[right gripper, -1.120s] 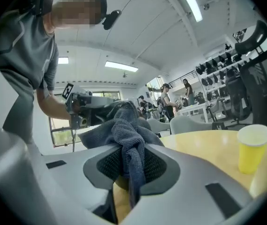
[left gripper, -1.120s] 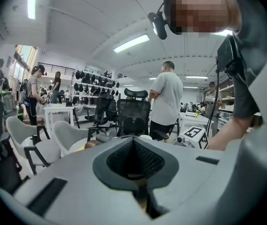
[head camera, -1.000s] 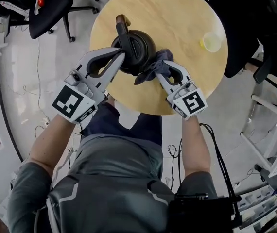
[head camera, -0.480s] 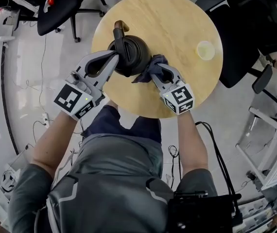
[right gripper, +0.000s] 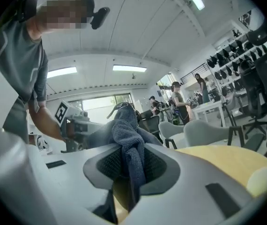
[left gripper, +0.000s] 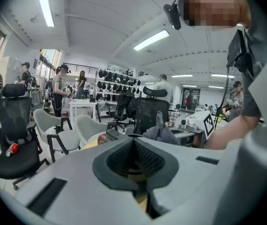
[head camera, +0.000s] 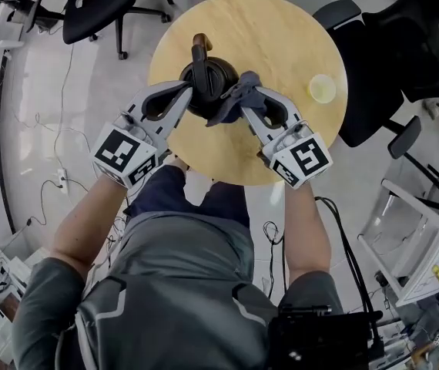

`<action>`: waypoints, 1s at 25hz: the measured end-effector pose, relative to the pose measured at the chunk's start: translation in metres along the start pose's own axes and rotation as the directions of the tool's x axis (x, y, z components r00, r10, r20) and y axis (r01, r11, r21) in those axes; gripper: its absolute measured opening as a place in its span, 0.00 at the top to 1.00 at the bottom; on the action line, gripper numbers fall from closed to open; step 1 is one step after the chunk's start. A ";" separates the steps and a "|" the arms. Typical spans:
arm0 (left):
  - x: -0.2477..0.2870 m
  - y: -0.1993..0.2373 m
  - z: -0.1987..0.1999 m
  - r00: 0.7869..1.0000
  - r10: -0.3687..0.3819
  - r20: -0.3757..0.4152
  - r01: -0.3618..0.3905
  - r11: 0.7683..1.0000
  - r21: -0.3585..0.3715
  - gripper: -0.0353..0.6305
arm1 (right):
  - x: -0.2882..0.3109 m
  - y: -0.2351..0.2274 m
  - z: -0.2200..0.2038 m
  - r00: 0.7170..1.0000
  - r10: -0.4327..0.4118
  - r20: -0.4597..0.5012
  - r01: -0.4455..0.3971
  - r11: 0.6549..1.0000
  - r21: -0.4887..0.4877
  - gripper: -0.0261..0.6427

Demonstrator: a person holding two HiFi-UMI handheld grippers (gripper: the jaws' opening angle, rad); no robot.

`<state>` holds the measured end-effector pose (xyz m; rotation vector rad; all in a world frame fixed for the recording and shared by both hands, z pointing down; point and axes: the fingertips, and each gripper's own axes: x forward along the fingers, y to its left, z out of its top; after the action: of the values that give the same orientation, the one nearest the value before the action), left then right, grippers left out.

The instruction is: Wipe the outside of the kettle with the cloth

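Grey-blue terry cloth (right gripper: 129,149) sits clamped between my right gripper's (head camera: 244,105) jaws, pressed against the round black kettle (head camera: 221,77) just ahead on the round wooden table (head camera: 281,37). My left gripper's (head camera: 189,91) jaws are closed together, tips at the kettle's handle.

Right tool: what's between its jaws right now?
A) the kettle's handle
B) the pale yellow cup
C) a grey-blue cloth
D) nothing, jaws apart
C: the right gripper view shows the right tool with its jaws closed on the grey-blue cloth, and the head view shows that cloth bunched against the side of the black kettle.
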<state>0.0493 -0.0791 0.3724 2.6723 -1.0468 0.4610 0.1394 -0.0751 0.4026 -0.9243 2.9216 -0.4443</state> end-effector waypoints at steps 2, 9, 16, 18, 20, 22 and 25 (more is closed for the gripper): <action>-0.002 -0.002 0.001 1.000 -0.006 0.007 0.006 1.000 -0.015 0.93 | 0.008 0.004 0.018 0.999 0.031 0.024 -0.030 0.999 -0.013 0.81; 0.009 0.000 0.001 0.999 -0.029 0.031 0.029 0.999 -0.019 0.93 | 0.020 -0.017 0.000 0.997 0.064 0.047 -0.064 0.998 0.003 0.81; 0.011 0.001 0.001 1.000 -0.003 0.013 0.004 0.997 -0.071 0.93 | 0.011 -0.028 -0.019 0.979 0.115 0.166 -0.131 0.988 0.088 0.81; 0.012 -0.001 0.004 0.999 -0.008 0.037 0.010 0.998 -0.056 0.93 | 0.007 -0.036 -0.032 0.984 0.093 0.153 -0.108 0.990 0.093 0.81; 0.012 -0.001 0.004 0.999 -0.013 0.051 0.016 0.999 -0.048 0.93 | 0.007 -0.044 -0.051 0.992 0.057 0.113 -0.069 0.992 0.103 0.81; 0.011 0.000 0.002 0.999 -0.006 0.045 0.007 0.999 -0.037 0.93 | 0.010 -0.051 -0.074 0.998 0.028 0.054 -0.033 0.994 0.105 0.82; 0.009 0.002 -0.006 1.000 0.012 0.000 -0.012 1.000 -0.002 0.93 | 0.012 -0.058 -0.097 1.000 0.003 -0.015 -0.001 0.994 0.111 0.82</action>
<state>0.0530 -0.0844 0.3814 2.6657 -1.0630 0.4618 0.1493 -0.1023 0.5123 -0.9074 2.8768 -0.6091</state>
